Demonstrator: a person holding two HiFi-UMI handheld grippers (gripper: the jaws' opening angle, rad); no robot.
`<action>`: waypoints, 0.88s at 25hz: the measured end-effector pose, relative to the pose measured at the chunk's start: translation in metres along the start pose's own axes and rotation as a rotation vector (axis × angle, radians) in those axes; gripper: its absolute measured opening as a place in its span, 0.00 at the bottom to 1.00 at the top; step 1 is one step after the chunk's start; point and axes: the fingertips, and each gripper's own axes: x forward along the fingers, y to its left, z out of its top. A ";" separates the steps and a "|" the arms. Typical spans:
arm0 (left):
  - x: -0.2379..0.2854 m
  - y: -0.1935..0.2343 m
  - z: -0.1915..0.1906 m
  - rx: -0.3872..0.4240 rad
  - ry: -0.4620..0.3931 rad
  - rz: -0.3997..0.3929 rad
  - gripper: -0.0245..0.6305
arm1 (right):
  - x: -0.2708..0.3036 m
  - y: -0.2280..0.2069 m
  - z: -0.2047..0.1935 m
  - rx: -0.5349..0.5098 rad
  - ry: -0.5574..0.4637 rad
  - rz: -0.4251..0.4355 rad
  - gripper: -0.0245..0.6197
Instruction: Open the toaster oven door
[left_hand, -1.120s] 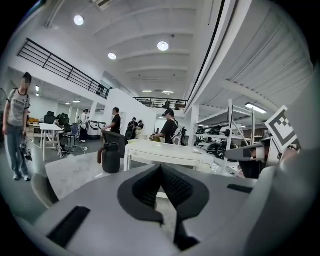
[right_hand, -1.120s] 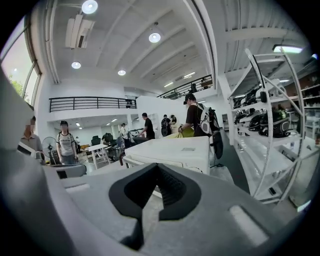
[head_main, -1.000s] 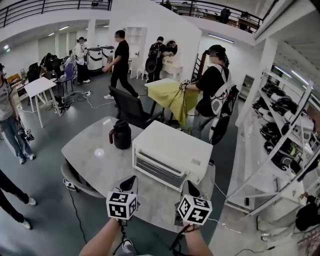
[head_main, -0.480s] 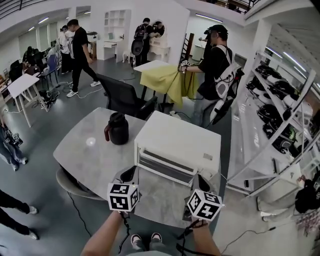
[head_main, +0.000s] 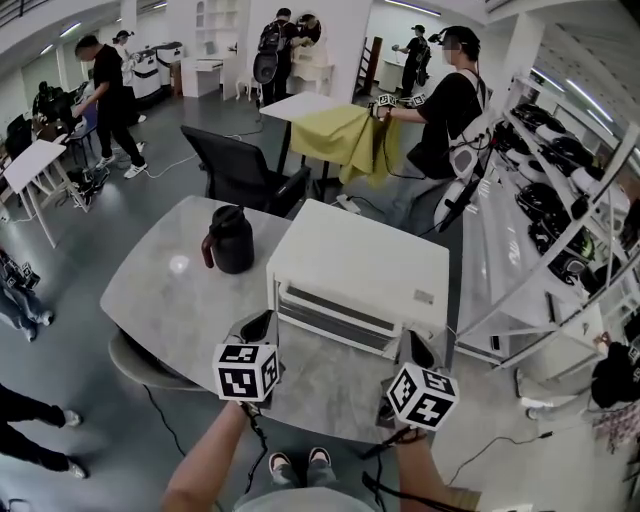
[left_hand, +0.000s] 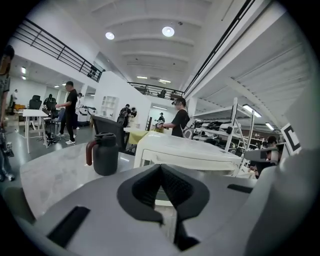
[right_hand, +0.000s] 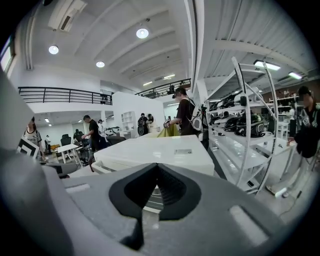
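One white toaster oven (head_main: 360, 270) stands straight ahead of both sets of fingertips, a smooth, glossy box with rounded corners on the far right part of a table (head_main: 170, 300). Its door (head_main: 335, 318) faces the fingers and is shut, a long banded panel running the width of the front.

The left gripper (head_main: 260, 328) has its tips before the door's left end. The right gripper (head_main: 418, 350) has its tips before the right end. Both are short of the front, with a bare strip of table between tips and door.

In the left gripper view the left gripper (left_hand: 161, 167) has its ribbed dark fingers together at the tips, nothing between them. In the right gripper view the right gripper (right_hand: 157, 167) shows the same, tips together and empty. Each gripper's grey body cuts off the lower front of the oven in its own view.

The table is pale grey and marbled, with a rounded edge. It lies open left of the left fingers, apart from a dark matte jug (head_main: 230, 240) with a reddish handle, left of the oven and apart from it. Right of the right fingers the table's edge is near, with a white shelving rack (head_main: 560, 250) just past it. Beyond the oven stands a dark chair (head_main: 235, 175).
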 end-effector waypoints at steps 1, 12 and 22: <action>0.001 0.001 0.000 0.003 0.004 -0.003 0.03 | 0.000 -0.002 0.000 0.003 0.001 -0.004 0.05; 0.016 0.007 0.010 -0.003 0.024 -0.034 0.22 | 0.000 -0.023 -0.002 0.020 0.005 -0.040 0.05; 0.046 -0.001 0.019 0.061 0.087 -0.053 0.27 | 0.001 -0.040 -0.001 0.024 0.008 -0.051 0.05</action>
